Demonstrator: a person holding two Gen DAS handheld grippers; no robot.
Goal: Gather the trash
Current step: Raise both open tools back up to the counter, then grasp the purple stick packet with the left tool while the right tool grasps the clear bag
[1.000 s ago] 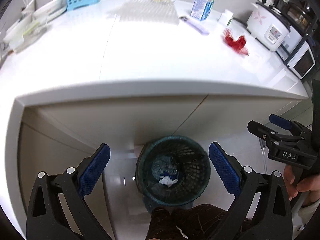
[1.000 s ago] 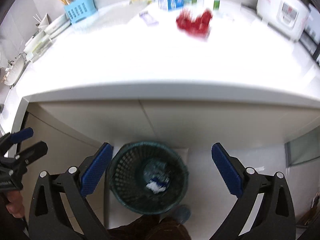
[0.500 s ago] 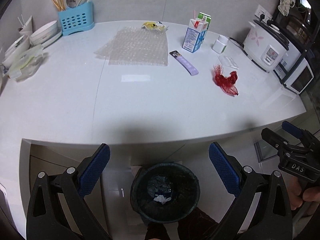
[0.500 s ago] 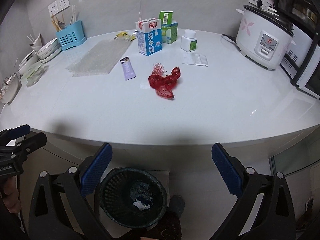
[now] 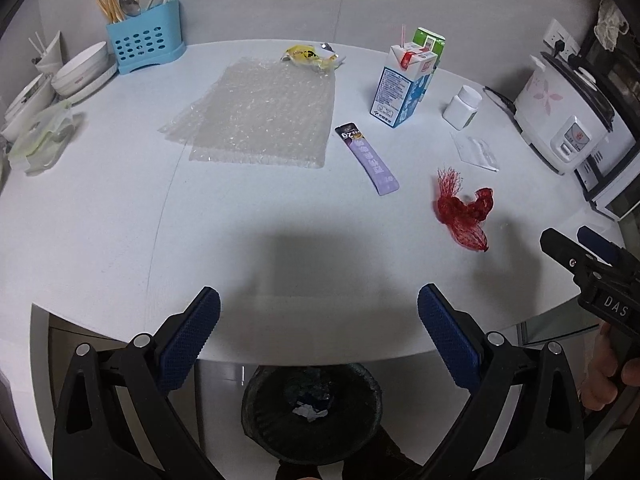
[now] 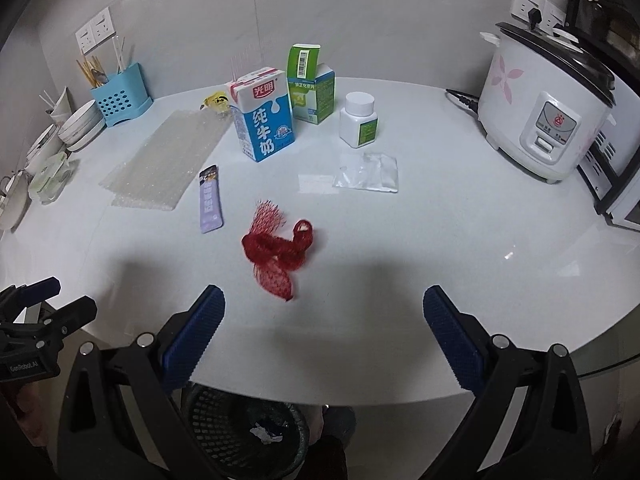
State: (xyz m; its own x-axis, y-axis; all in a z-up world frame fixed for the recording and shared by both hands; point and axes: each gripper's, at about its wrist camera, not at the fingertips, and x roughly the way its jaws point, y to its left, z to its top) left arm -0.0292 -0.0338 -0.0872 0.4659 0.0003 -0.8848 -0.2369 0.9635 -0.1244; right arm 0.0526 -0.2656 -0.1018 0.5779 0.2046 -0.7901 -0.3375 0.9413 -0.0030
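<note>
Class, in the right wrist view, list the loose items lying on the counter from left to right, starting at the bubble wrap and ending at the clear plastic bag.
Bubble wrap → purple sachet → red mesh net → clear plastic bag.

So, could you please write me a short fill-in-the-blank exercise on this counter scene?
1. The crumpled net bag on the counter is ____ in colour.
2. Both the left gripper and the right gripper are ____, holding nothing.
3. The waste basket stands on the floor ____ the counter's edge.
4. The purple sachet lies between the net bag and the sheet of ____ wrap.

Answers: red; open; below; bubble
</note>
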